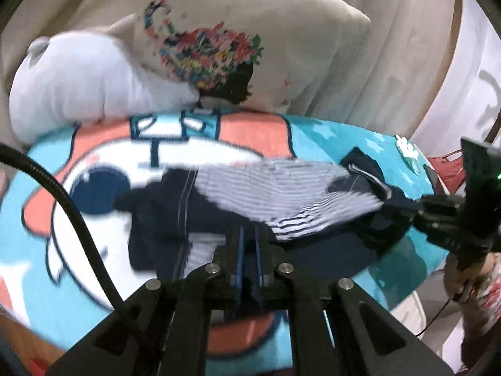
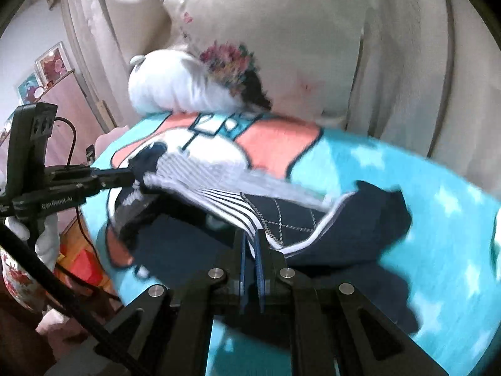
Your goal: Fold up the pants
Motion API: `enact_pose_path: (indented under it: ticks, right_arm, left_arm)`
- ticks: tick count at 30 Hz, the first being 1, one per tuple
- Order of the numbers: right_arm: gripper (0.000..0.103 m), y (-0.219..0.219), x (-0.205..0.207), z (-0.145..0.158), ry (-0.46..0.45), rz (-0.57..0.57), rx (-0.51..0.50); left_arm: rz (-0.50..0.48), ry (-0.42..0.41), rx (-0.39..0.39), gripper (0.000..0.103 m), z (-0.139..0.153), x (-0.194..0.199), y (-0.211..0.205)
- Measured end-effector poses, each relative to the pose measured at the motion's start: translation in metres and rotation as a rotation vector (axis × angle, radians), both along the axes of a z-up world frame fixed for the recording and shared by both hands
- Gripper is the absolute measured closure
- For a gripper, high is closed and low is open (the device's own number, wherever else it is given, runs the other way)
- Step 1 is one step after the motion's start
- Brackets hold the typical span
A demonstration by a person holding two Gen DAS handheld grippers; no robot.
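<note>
The navy pants [image 1: 162,219] with a striped white-and-navy lining [image 1: 266,188] are stretched between my two grippers above a teal cartoon blanket [image 1: 78,266]. My left gripper [image 1: 249,235] is shut on one end of the pants. My right gripper [image 2: 253,238] is shut on the other end, on the striped waistband [image 2: 231,206] beside a quilted navy panel [image 2: 291,216]. Each gripper shows in the other's view: the right one [image 1: 404,210] at the right, the left one [image 2: 134,178] at the left. The image is motion-blurred.
A beige floral pillow [image 1: 250,31] and a white plush toy [image 1: 87,84] lie at the back of the blanket, before beige curtains [image 2: 407,62]. A wooden shelf with pictures [image 2: 53,72] stands at the far left. A black cable [image 1: 72,210] crosses the left side.
</note>
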State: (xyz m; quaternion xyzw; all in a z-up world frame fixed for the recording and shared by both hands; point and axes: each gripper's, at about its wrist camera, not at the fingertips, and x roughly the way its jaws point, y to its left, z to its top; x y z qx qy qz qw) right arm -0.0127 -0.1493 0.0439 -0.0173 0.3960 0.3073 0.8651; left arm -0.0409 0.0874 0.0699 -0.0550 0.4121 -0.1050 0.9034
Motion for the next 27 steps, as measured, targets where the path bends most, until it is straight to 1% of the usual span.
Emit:
enact_pose_path:
  ticks: [3,5,6,7,8,9,10,11,12,13,14,16,19,20,22,23,24,25,27]
  right_arm:
    - [0.097,-0.007,-0.015,-0.022,0.056,-0.013,0.024]
    - [0.096,-0.01,-0.017,-0.032,0.068,-0.033,0.011]
    - [0.096,-0.014,-0.018,-0.034,0.066,-0.059,0.007]
    - [0.096,-0.018,-0.017,-0.033,0.065,-0.081,0.018]
    - [0.095,-0.024,-0.016,-0.03,0.064,-0.101,0.04]
    - [0.09,-0.029,-0.016,-0.028,0.059,-0.121,0.057]
    - [0.083,-0.034,-0.014,-0.023,0.044,-0.149,0.075]
    - [0.069,-0.038,-0.012,-0.018,0.026,-0.17,0.088]
    - [0.052,-0.04,-0.01,-0.014,0.012,-0.183,0.097]
    - [0.046,-0.041,-0.007,-0.01,-0.002,-0.196,0.103]
    - [0.043,-0.04,-0.003,-0.006,-0.015,-0.208,0.106]
    - [0.043,-0.032,0.004,-0.001,-0.031,-0.223,0.092]
    - [0.041,-0.012,0.021,0.002,-0.083,-0.249,0.008]
    - [0.04,-0.003,0.028,0.0,-0.102,-0.257,-0.036]
    - [0.039,0.01,0.04,-0.009,-0.106,-0.281,-0.114]
    - [0.039,0.013,0.047,-0.015,-0.103,-0.298,-0.159]
    - [0.04,0.016,0.055,-0.023,-0.102,-0.335,-0.216]
    - [0.042,0.015,0.06,-0.028,-0.094,-0.366,-0.244]
    - [0.09,0.004,0.065,-0.033,-0.041,-0.389,-0.203]
  left_arm:
    - [0.016,0.004,-0.063,0.096,-0.009,-0.018,0.011]
    - [0.055,0.008,-0.106,0.095,-0.012,-0.022,0.026]
    - [0.08,0.012,-0.135,0.089,-0.013,-0.021,0.035]
    - [0.099,0.018,-0.157,0.076,-0.014,-0.018,0.042]
    - [0.125,0.025,-0.183,0.07,-0.015,-0.016,0.05]
    - [0.152,0.029,-0.218,0.058,-0.015,-0.012,0.058]
    - [0.166,0.03,-0.249,0.053,-0.015,-0.008,0.063]
    - [0.176,0.036,-0.282,0.052,-0.016,-0.003,0.067]
    - [0.185,0.049,-0.311,0.049,-0.018,0.005,0.07]
    - [0.195,0.063,-0.333,0.044,-0.021,0.013,0.072]
    - [0.203,0.075,-0.352,0.042,-0.024,0.022,0.072]
    - [0.218,0.108,-0.37,0.038,-0.032,0.039,0.07]
    - [0.25,0.14,-0.351,0.038,-0.042,0.057,0.061]
    - [0.252,0.15,-0.331,0.042,-0.043,0.061,0.057]
    - [0.24,0.177,-0.289,0.086,-0.048,0.065,0.048]
    - [0.233,0.187,-0.28,0.089,-0.05,0.065,0.046]
    - [0.236,0.188,-0.278,0.089,-0.051,0.064,0.046]
    - [0.238,0.182,-0.277,0.09,-0.05,0.062,0.047]
    - [0.237,0.17,-0.291,0.091,-0.045,0.055,0.051]
